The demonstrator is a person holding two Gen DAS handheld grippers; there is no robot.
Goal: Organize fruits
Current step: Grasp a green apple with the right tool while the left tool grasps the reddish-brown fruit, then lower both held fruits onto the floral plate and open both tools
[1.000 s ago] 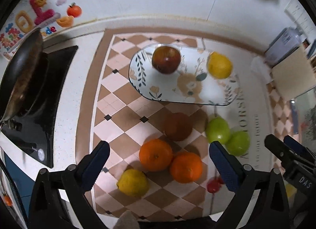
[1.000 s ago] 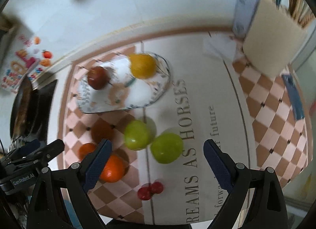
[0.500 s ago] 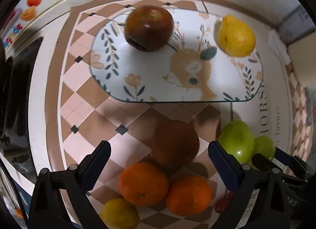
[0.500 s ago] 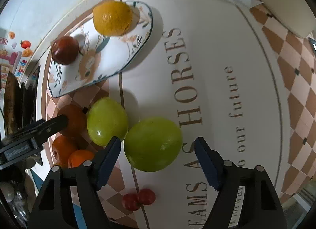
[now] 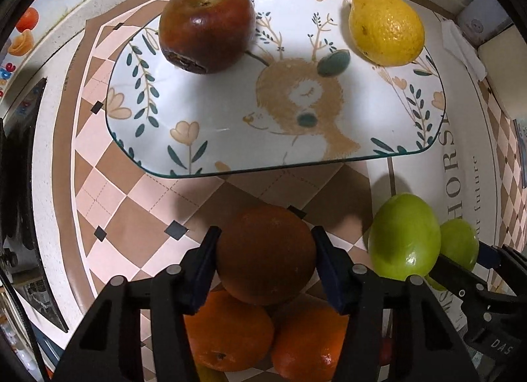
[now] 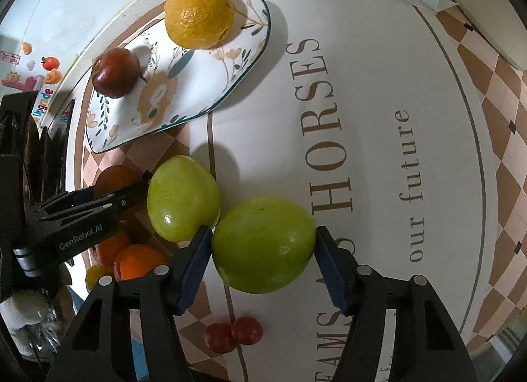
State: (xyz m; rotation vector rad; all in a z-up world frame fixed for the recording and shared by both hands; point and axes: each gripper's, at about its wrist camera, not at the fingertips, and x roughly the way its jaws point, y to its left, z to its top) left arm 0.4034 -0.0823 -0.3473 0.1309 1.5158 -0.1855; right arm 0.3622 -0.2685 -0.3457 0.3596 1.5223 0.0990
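A checkered mat (image 5: 108,204) with printed lettering covered the counter; the plate (image 5: 230,138) lay lengthwise along its far edge, carrying a red apple (image 5: 207,27) and lemon (image 5: 387,31); the left gripper (image 5: 265,256) clasped a brown fruit (image 5: 265,253) mid-mat; the right gripper (image 6: 262,250) clasped a green apple (image 6: 263,243).

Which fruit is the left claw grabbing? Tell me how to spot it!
Find the deer plate. Just below it, on the checkered mat, the left claw squeezes a dull brown fruit. It sits above two bright oranges and is darker than they are.
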